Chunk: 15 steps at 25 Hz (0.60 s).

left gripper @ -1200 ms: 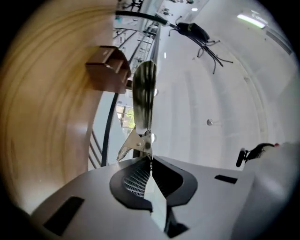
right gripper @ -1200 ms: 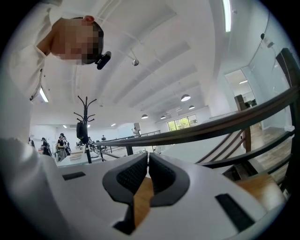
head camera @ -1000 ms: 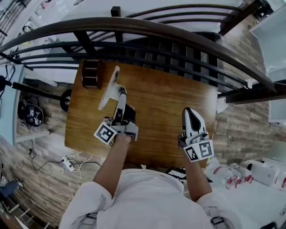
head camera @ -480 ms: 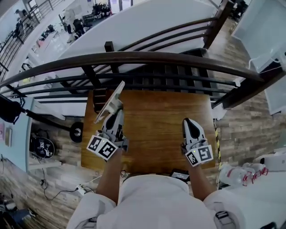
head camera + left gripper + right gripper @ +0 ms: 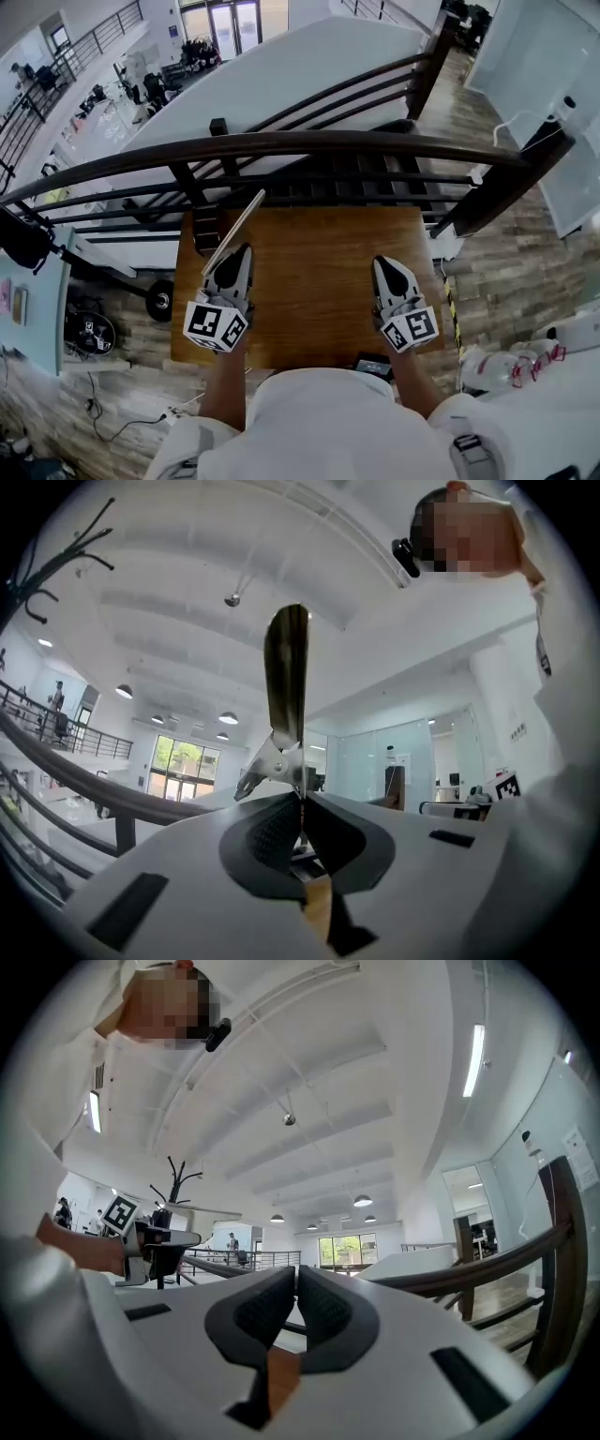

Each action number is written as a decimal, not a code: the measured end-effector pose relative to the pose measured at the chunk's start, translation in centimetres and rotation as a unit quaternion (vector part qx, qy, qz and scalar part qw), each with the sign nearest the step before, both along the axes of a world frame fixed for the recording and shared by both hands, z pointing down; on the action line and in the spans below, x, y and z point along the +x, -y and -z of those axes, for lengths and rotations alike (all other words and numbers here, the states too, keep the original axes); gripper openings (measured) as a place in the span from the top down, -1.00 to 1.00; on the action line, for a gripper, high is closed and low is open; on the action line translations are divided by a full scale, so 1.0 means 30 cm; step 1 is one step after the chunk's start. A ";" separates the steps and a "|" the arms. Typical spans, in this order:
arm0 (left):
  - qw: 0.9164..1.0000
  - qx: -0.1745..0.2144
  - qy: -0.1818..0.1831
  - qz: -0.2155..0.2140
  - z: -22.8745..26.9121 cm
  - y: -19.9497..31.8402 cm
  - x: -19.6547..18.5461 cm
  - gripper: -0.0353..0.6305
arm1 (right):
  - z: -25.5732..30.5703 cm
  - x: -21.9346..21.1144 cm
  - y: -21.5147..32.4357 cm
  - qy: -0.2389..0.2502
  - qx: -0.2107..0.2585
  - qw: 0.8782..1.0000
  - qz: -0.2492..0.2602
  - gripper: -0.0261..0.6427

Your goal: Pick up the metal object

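The metal object (image 5: 237,231) is a long flat blade with a small bracket near one end. My left gripper (image 5: 240,251) is shut on that end and holds it off the wooden table (image 5: 319,286), the blade slanting away towards the railing. In the left gripper view the blade (image 5: 286,672) stands upright out of the pinched jaws of my left gripper (image 5: 301,810), its bracket (image 5: 267,766) just above them. My right gripper (image 5: 387,266) hovers over the table's right side. Seen in the right gripper view, the right gripper (image 5: 295,1286) is shut with nothing between its jaws.
A dark curved railing (image 5: 281,144) with horizontal bars runs behind the table. A dark brown block (image 5: 207,231) stands at the table's back left corner. Past the table's edges lies wood-plank floor (image 5: 497,253) with cables and gear at the left and a white counter at the right.
The left gripper has lifted the metal object off the table and rolled, so the blade now points up and away. The right gripper has risen too. The head view has tilted upward.
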State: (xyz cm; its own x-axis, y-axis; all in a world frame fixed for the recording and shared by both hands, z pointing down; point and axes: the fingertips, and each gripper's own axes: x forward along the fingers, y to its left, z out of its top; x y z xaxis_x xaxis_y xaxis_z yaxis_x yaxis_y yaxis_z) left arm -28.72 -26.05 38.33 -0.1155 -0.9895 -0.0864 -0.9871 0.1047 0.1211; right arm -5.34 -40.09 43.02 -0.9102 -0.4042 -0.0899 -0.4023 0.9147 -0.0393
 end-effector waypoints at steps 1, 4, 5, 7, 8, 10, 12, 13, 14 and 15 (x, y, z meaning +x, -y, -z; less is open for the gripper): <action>1.000 -0.005 0.009 0.007 0.003 -0.005 0.016 0.82 | -0.003 0.013 -0.003 0.001 -0.003 1.000 0.002 0.84; 0.998 -0.021 0.046 0.033 0.023 -0.029 0.065 0.82 | -0.013 0.043 -0.019 -0.003 -0.013 1.000 0.009 0.84; 0.997 -0.023 0.059 0.042 0.030 -0.040 0.084 0.82 | -0.009 0.050 -0.027 -0.006 -0.014 1.000 0.012 0.84; 0.995 -0.023 0.076 0.057 0.042 -0.069 0.129 0.82 | 0.009 0.073 -0.051 -0.009 -0.009 1.000 0.021 0.84; 0.995 -0.021 0.078 0.065 0.044 -0.087 0.155 0.82 | 0.019 0.091 -0.066 -0.009 -0.005 1.000 0.025 0.84; 0.994 -0.013 0.075 0.080 0.036 -0.123 0.203 0.82 | 0.035 0.134 -0.092 -0.010 0.001 0.999 0.031 0.84; 0.993 -0.003 0.073 0.092 0.020 -0.143 0.245 0.82 | 0.047 0.178 -0.096 -0.009 0.003 0.999 0.032 0.84; 0.993 0.001 0.073 0.096 0.013 -0.145 0.269 0.82 | 0.052 0.204 -0.089 -0.008 0.004 0.999 0.031 0.84; 0.992 0.004 0.074 0.099 0.005 -0.145 0.301 0.82 | 0.055 0.238 -0.081 -0.007 0.004 1.000 0.030 0.84; 0.992 0.006 0.073 0.099 -0.002 -0.146 0.338 0.82 | 0.056 0.278 -0.075 -0.006 0.003 1.000 0.029 0.84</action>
State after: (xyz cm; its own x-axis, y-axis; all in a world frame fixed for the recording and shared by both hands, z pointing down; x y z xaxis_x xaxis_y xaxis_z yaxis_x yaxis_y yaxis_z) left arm -18.59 -21.66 38.40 -0.2931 -0.9475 -0.1281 -0.9544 0.2979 -0.0197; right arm 2.99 -37.84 41.35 -0.9334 -0.3496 -0.0808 -0.3483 0.9369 -0.0297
